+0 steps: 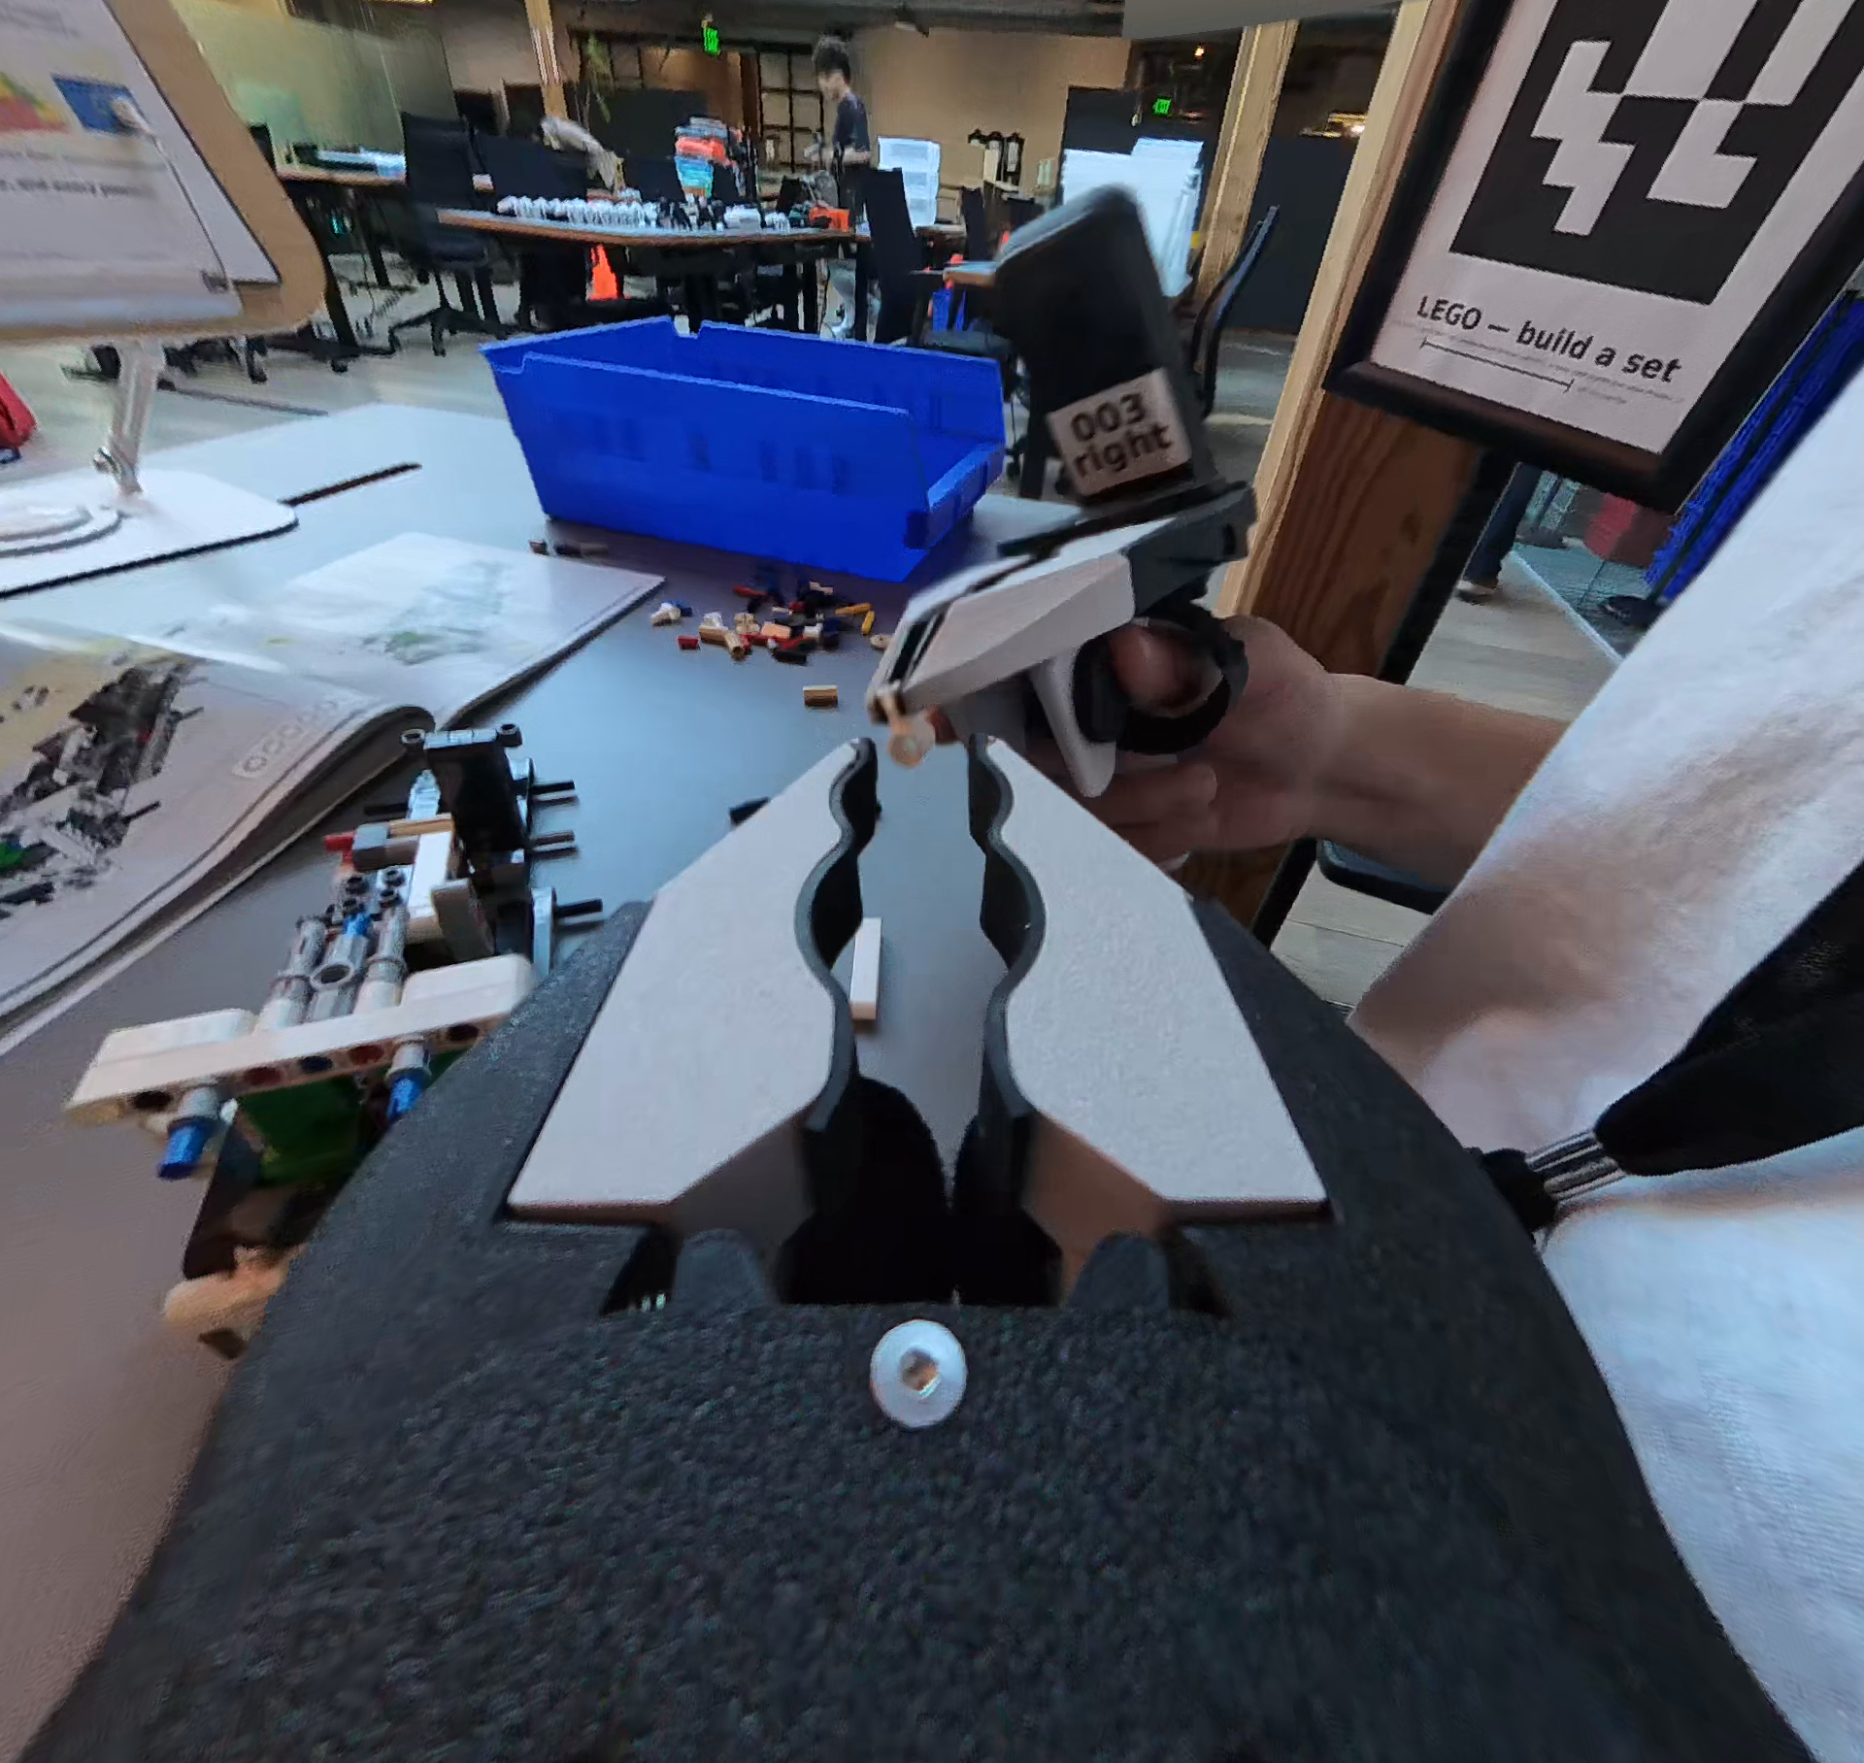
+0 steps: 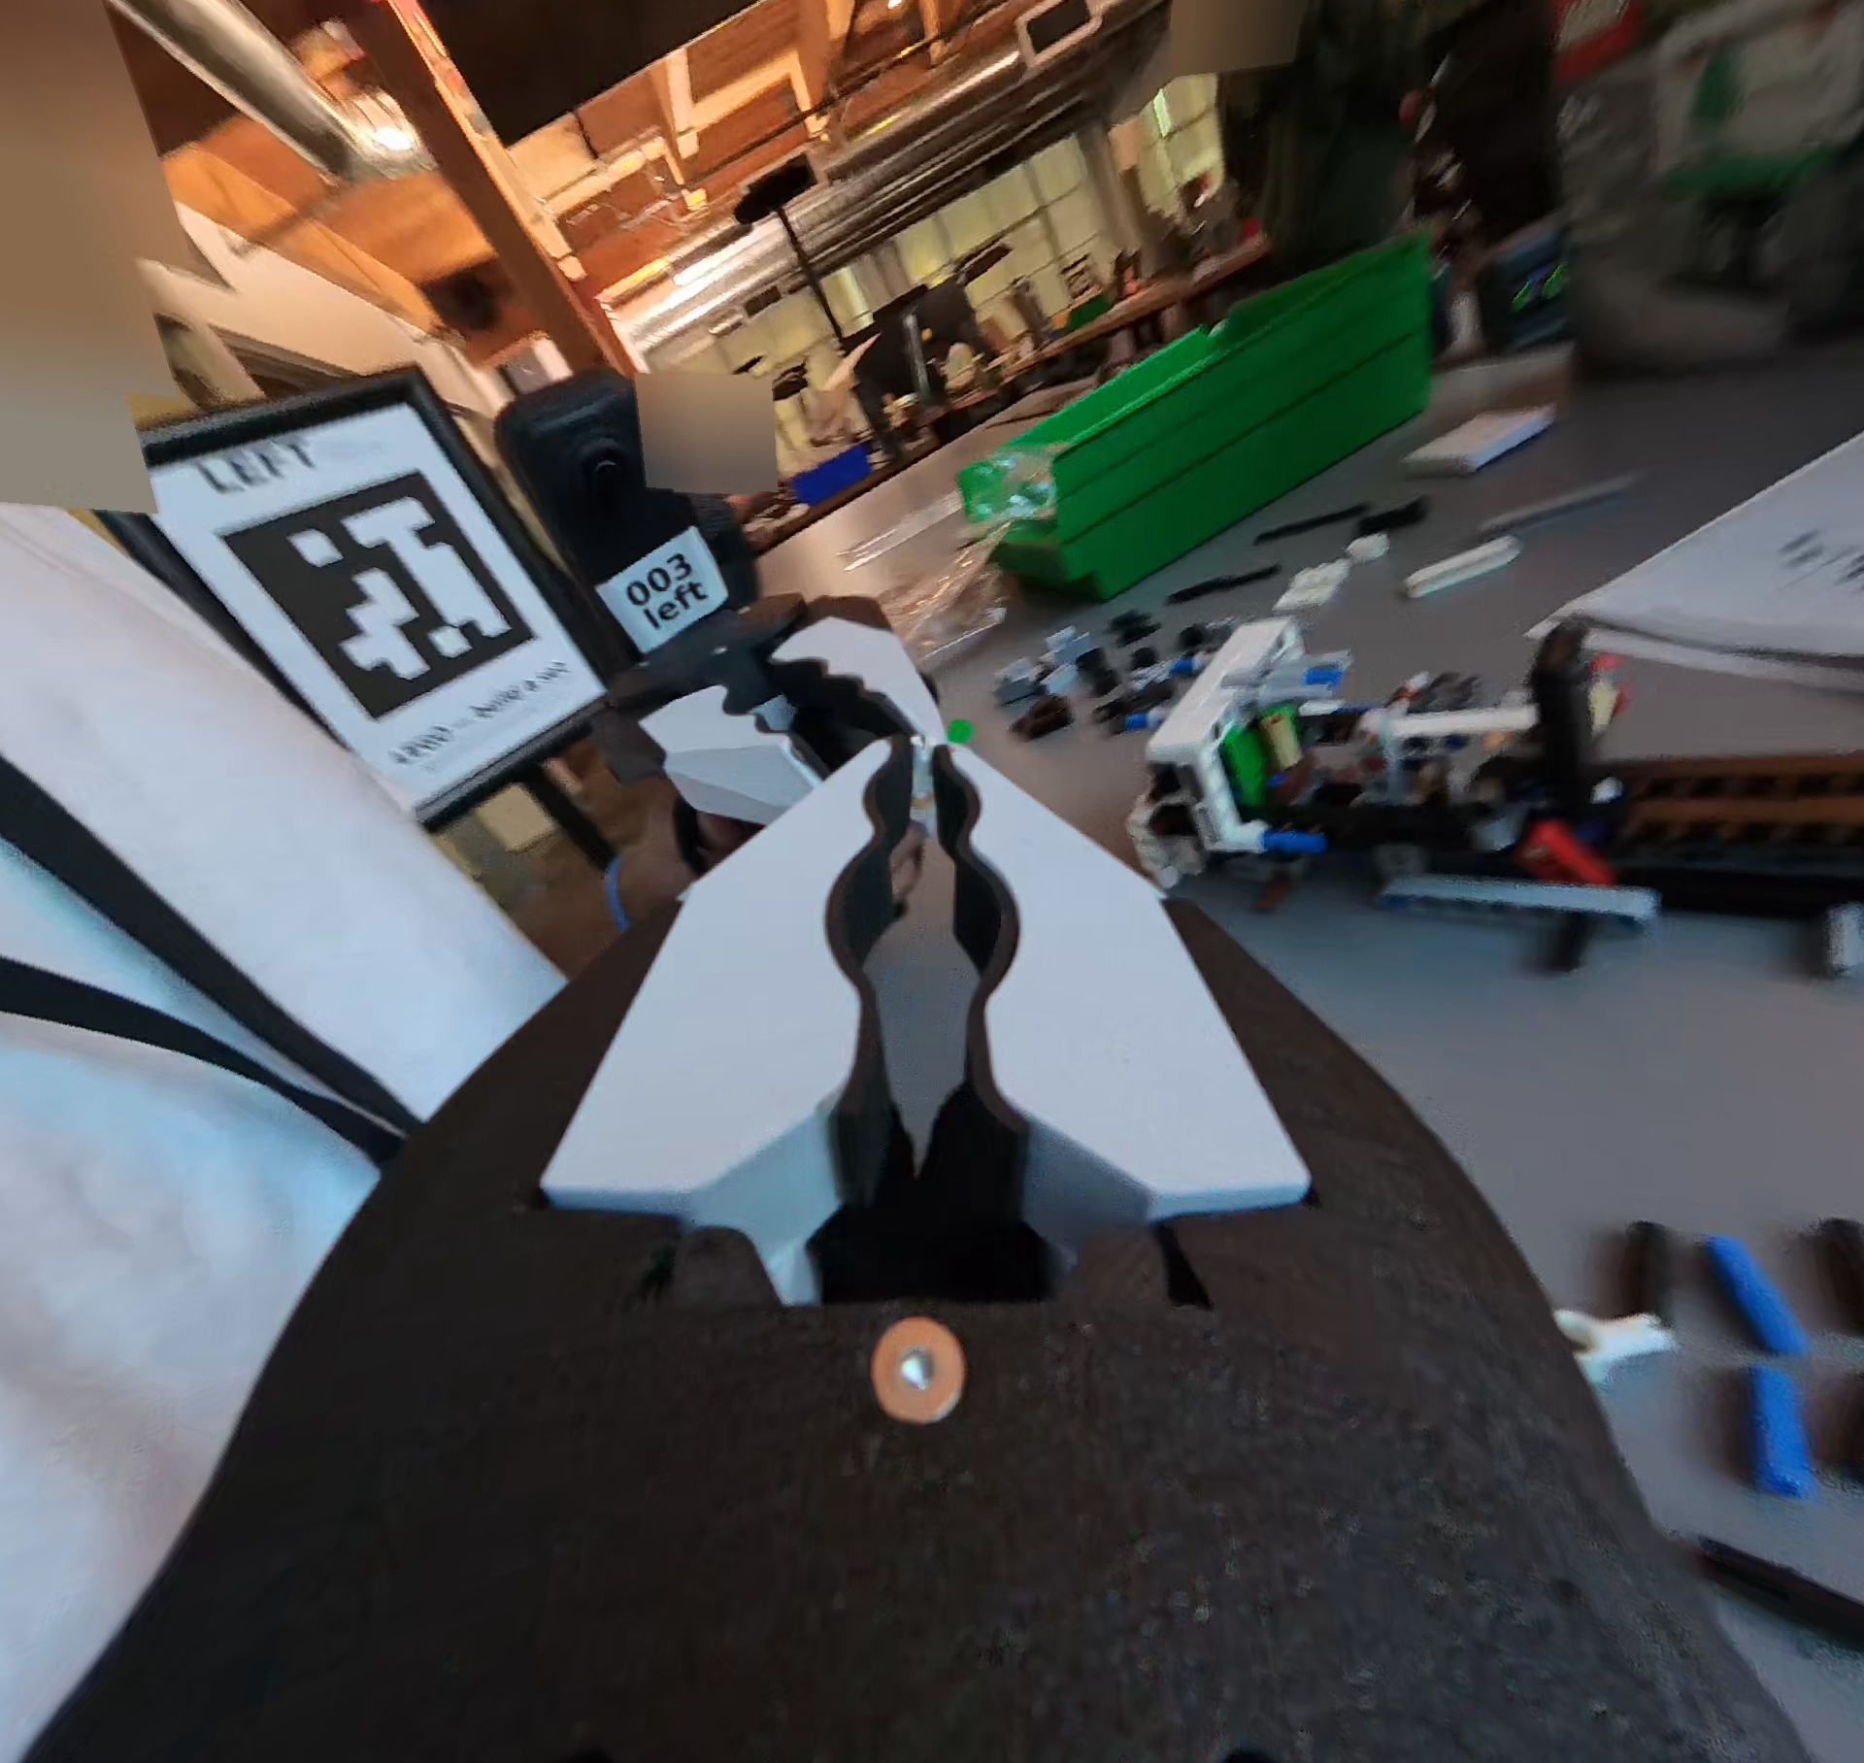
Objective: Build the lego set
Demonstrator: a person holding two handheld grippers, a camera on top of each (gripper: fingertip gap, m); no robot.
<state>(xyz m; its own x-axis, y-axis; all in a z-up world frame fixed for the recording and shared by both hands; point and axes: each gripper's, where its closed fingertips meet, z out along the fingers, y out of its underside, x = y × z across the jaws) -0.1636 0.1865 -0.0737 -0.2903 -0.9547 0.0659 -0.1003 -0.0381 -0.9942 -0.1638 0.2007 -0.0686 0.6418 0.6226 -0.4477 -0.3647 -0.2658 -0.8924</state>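
Observation:
The part-built lego model (image 1: 383,958), white, grey and black with blue pins, stands on the dark table left of my left gripper (image 1: 923,766); it also shows in the right wrist view (image 2: 1261,746). The left gripper is open and holds nothing. A small white bar (image 1: 865,968) shows through the gap between its fingers. My right gripper (image 2: 920,756) is shut on a small tan pin piece (image 2: 920,787). In the left wrist view the right gripper (image 1: 893,716) holds that tan piece (image 1: 908,744) just above the left gripper's fingertips, almost touching them.
A blue bin (image 1: 746,444) stands behind a pile of loose pieces (image 1: 777,620). An open instruction booklet (image 1: 303,666) lies at the left. A green bin (image 2: 1210,464), scattered pieces (image 2: 1099,676) and blue and dark beams (image 2: 1755,1311) lie on the table. A framed marker sign (image 1: 1654,151) stands at the right edge. Left and right tips are no more than a few centimetres apart.

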